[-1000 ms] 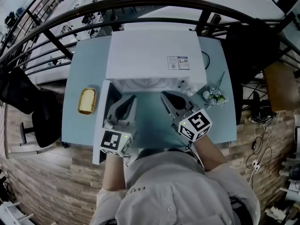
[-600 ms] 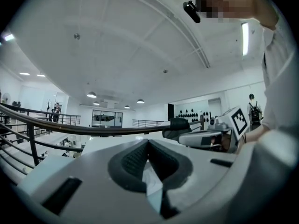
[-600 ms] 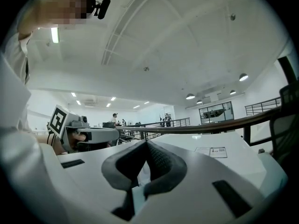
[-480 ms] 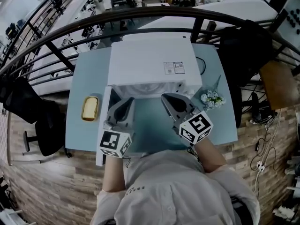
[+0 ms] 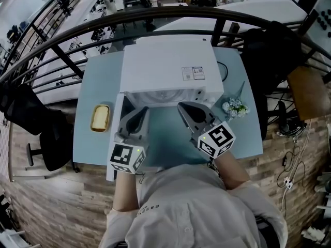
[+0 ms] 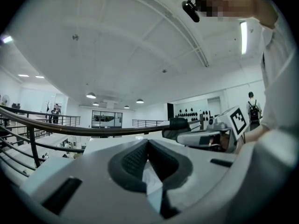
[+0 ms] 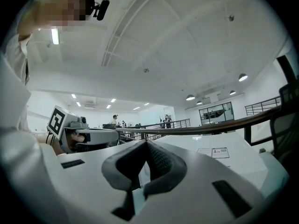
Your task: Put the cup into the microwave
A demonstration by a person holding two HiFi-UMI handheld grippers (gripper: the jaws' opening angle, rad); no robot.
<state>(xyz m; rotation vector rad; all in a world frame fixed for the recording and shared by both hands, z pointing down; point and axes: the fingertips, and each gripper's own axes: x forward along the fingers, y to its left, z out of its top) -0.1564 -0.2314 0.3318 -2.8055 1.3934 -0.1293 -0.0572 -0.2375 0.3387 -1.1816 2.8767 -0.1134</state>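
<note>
The white microwave (image 5: 168, 66) stands at the back of a light blue table (image 5: 235, 133), and its door (image 5: 115, 138) hangs open to the left. I cannot make out a cup in any view; the oven's cavity is mostly hidden under its top. My left gripper (image 5: 144, 109) and right gripper (image 5: 181, 106) sit side by side just in front of the oven's opening, both pointing at it. Both are shut with nothing between the jaws. In the right gripper view the microwave's top (image 7: 219, 153) with its label shows past the closed jaws.
A yellow block (image 5: 100, 118) lies on the table left of the door. A small bunch of flowers (image 5: 234, 107) lies at the right. A dark curved railing (image 5: 170, 14) runs behind the table, and a black chair (image 5: 36, 128) stands at the left.
The head view has shifted a little since a second ago. Both grippers hold the same places before the microwave, still shut.
</note>
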